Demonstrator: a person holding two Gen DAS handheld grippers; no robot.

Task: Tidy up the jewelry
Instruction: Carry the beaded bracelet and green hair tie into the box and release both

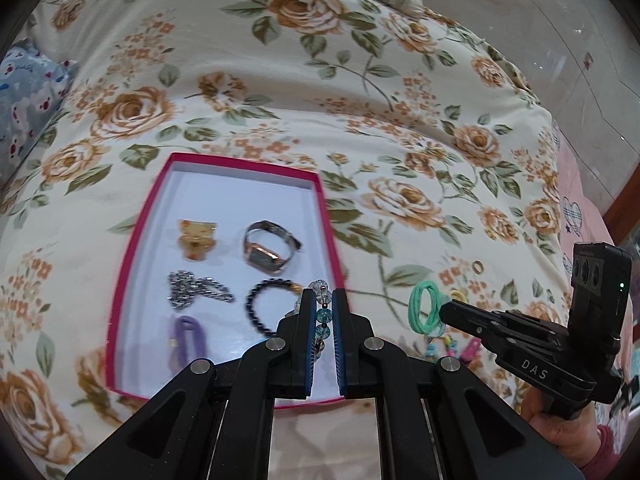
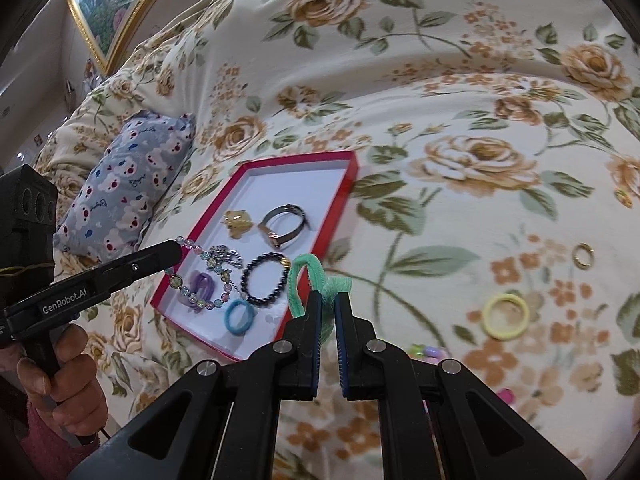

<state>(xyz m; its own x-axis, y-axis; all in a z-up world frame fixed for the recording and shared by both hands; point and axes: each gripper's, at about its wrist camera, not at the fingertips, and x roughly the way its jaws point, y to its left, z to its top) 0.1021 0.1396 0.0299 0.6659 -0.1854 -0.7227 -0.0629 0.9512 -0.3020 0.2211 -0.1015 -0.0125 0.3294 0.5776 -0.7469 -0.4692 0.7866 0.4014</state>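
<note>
**Tongs loaded on both sides, box just ahead-left**

Box (image 1: 120, 280) lies on the flowered bed quilt (image 1: 280, 80), pink rim, white floor, long axis running away from the holder. Inside: bear charm (image 1: 196, 239), watch (image 1: 268, 249), silver chain (image 1: 192, 288), dark bead bracelet (image 2: 264, 280), purple hair tie (image 1: 187, 338), blue hair tie (image 2: 239, 317).

Left tongs (image 1: 323, 320) are pinched on a glass-bead bracelet (image 2: 200, 276); from the right wrist view the string hangs off the tips w/ its loop drooping over the box's near-left part, above the purple tie. Right tongs (image 2: 328, 312) are pinched on a green hair tie (image 2: 304, 280), held just outside the box's near right rim (image 2: 320, 248), loop standing up.

Key relation: box sits left & forward of the right tongs, so the green tie goes in w/ a short move leftward over the rim. Left tongs are already over the box, so prob. nearer to a drop.

Room: far half of the box is bare; the near half is crowded. Best free spot looks like the near-right corner by the blue tie, or the far end. Risk: dangling beads snag on the chain or the rim.

Loose on the quilt, to the right: gold ring (image 2: 583, 256), yellow hair tie (image 2: 505, 316), a few coloured bits by the right tongs, too blurred to name.
</note>
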